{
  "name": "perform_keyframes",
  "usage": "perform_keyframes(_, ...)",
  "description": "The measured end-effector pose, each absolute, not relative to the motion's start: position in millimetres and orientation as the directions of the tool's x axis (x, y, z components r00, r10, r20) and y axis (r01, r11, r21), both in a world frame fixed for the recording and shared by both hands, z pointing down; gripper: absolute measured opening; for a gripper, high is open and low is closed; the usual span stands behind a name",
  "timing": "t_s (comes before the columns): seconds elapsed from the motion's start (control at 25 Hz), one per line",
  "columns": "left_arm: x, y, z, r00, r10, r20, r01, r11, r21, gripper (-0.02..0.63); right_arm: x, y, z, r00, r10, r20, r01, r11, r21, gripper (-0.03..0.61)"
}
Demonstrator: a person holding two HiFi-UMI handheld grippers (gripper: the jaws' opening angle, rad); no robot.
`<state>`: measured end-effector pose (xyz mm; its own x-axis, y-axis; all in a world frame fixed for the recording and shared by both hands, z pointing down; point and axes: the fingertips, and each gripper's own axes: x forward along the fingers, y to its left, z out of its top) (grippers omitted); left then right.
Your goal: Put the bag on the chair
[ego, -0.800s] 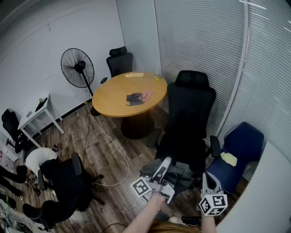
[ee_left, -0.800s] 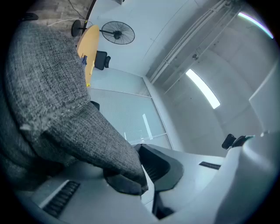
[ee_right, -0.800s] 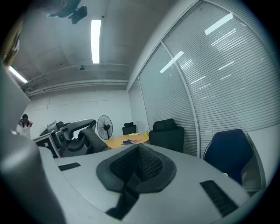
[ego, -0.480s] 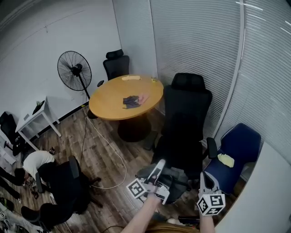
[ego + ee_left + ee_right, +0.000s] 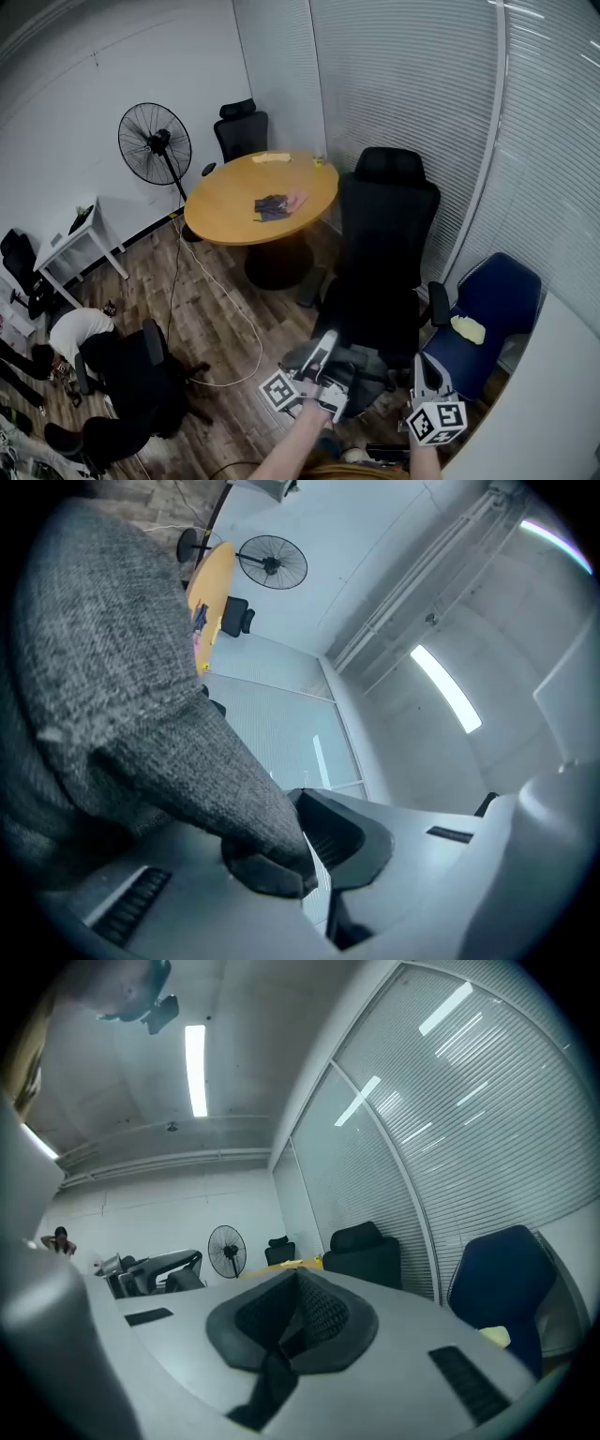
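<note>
Head view showed, at the far left, a person [image 5: 77, 330] who crouched on the wooden floor [image 5: 150, 281], and behind this person stood a black fan [image 5: 155, 142]. Next to the fan was the round table [image 5: 234, 202], with some cloths [image 5: 277, 202] lying on it. Right of the table stood the black chair [image 5: 389, 244] with its tall back.

Just in front of its seat was my left gripper [image 5: 327, 341]. The grey bag [image 5: 367, 362] hung from it, close against the front of the seat. Whether the bag already rested on the seat, I could not tell. In the left gripper view the knitted grey cloth filled the left side and ran down between my two fingers [image 5: 356, 836], which were pressed together on it.

My right gripper [image 5: 420, 367] was low, at the right of the bag and apart from it. In the right gripper view its pads lay closed against each other, with nothing between them.

At the far right stood the blue chair [image 5: 492, 300], with a yellow thing [image 5: 470, 328] on its seat.
</note>
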<state>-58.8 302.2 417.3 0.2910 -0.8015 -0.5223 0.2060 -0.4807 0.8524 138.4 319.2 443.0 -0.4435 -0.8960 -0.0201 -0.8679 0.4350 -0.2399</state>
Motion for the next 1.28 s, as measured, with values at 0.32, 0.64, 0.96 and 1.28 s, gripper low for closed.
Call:
perform_keyframes(0.32, -52.2, 251.4, 418.8, 0.306, -0.798, -0.520, 0.223, -0.471, 0.854, 0.021, 148.1, 278.8, 452.1, -0.427, -0.904, -0.021, -0.860, 0.413, -0.301, 0.011)
perform_keyframes(0.64, -37.8, 146.0, 442.7, 0.327, -0.806, -0.493, 0.285, -0.413, 0.865, 0.021, 162.8, 179.2, 482.4, -0.368, -0.930, 0.017, -0.885, 0.345, -0.313, 0.011)
perform_keyframes(0.96, -14.6, 22.4, 462.0, 0.445, -0.771, -0.456, 0.321, -0.338, 0.885, 0.021, 148.0, 60.7, 498.8, -0.306, -0.949, 0.070, -0.916, 0.274, -0.292, 0.011)
perform_keyframes(1.28, -6.2, -83.7, 469.4, 0.534, -0.719, -0.445, 0.346, -0.295, 0.891, 0.021, 142.5, -20.0, 509.8, -0.219, -0.968, 0.119, -0.952, 0.185, -0.242, 0.011)
